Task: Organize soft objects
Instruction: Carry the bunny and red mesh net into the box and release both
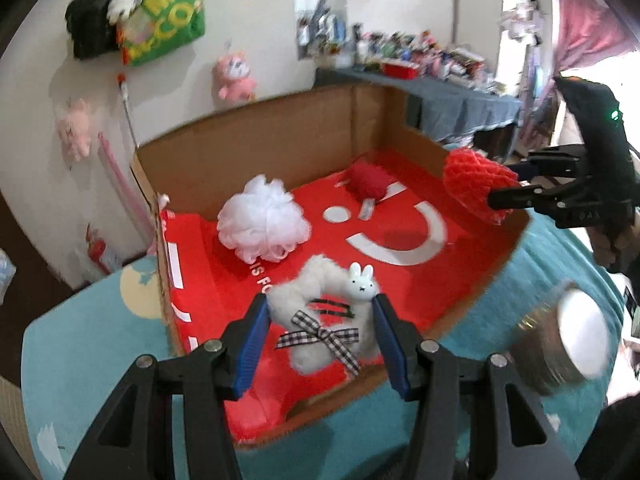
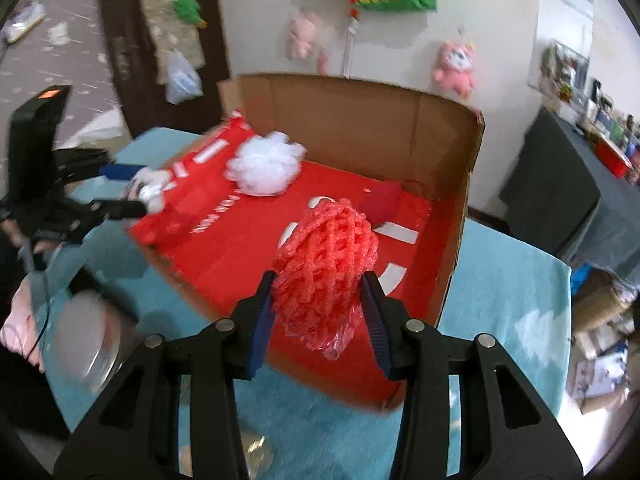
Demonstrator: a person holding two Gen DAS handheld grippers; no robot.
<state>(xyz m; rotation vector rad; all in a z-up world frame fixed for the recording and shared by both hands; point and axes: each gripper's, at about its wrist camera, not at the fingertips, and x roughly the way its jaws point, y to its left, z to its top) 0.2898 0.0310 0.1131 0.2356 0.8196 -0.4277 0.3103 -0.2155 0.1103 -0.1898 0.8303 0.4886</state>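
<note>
My left gripper (image 1: 322, 312) is shut on a white fluffy plush with a rabbit face and checked bow (image 1: 320, 304), held over the near edge of the cardboard box (image 1: 256, 148). It also shows in the right wrist view (image 2: 150, 186). My right gripper (image 2: 318, 308) is shut on a red foam net (image 2: 324, 268), held over the box's red floor (image 2: 240, 248); the net shows in the left wrist view (image 1: 476, 186) at the box's right wall. A white mesh puff (image 1: 262, 226) and a dark red soft object (image 1: 368, 182) lie inside the box.
The box stands on a teal table cover (image 1: 92, 344). A round tin with a white lid (image 1: 568, 340) sits on the table right of the box. Pink plush toys (image 1: 234, 76) and a green bag (image 1: 168, 16) hang on the wall behind.
</note>
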